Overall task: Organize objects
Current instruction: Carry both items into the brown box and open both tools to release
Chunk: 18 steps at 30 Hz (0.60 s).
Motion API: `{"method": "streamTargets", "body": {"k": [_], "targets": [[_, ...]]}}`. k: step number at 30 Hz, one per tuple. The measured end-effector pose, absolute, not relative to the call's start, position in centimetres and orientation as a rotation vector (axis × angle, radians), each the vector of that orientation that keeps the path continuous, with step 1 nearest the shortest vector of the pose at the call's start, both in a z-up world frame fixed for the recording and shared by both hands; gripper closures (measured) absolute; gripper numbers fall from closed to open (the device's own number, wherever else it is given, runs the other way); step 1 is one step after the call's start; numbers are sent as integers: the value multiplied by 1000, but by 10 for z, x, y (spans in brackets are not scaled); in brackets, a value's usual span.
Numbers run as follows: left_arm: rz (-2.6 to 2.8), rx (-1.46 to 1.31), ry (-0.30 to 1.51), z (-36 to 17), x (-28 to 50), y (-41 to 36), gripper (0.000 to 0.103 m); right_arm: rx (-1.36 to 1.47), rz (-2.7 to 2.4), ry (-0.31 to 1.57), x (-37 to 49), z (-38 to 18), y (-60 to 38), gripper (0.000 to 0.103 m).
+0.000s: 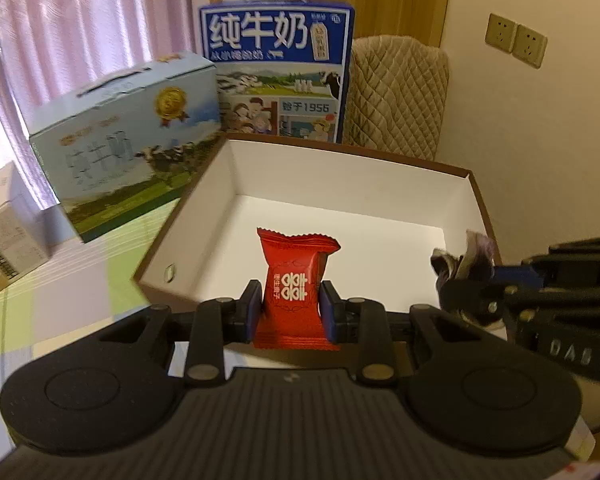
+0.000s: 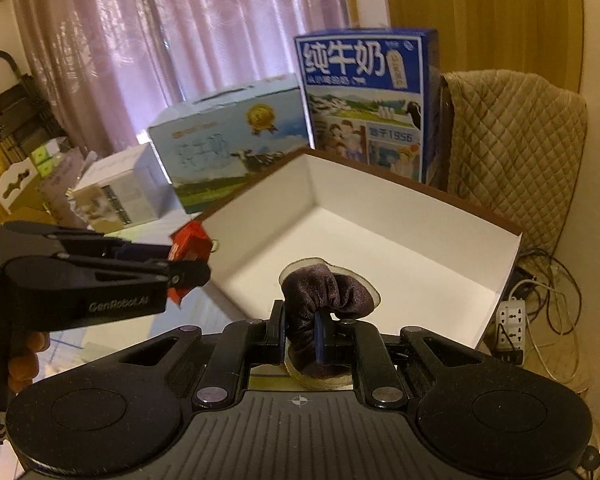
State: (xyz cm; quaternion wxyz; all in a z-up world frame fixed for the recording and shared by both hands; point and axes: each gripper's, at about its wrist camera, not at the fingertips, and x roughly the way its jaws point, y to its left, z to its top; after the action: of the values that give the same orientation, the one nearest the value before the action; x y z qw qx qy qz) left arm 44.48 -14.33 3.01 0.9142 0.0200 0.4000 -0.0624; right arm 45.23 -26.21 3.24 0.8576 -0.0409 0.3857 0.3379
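Both tongs grip cargo: your left gripper (image 1: 291, 306) clamps a red foil candy packet (image 1: 296, 286), your right gripper (image 2: 302, 334) pinches a dark purple velvet pouch (image 2: 324, 296). Each hangs at frame centre over the open white cardboard box (image 1: 456, 216), seemingly for depositing.

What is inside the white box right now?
The white box shows only bare floor and walls. Its near part is hidden behind the red candy packet and the purple item held in front.

glossy red candy wrapper (image 1: 296, 280), plush purple pouch (image 2: 324, 296)
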Motion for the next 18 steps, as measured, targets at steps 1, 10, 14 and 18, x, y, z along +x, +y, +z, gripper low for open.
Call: {"method": "streamTargets", "body": {"k": [1, 10, 14, 18], "targets": [[-130, 39, 833, 26, 453, -146, 77, -89, 704, 821, 459, 28, -262, 93], [-136, 34, 948, -12, 508, -154, 77, -93, 657, 946, 507, -7, -255, 93], [-137, 38, 1024, -31, 526, -160, 77, -101, 647, 999, 520, -20, -249, 93], [-137, 41, 1099, -49, 537, -162, 76, -111, 645, 1037, 529, -31, -244, 93]]}}
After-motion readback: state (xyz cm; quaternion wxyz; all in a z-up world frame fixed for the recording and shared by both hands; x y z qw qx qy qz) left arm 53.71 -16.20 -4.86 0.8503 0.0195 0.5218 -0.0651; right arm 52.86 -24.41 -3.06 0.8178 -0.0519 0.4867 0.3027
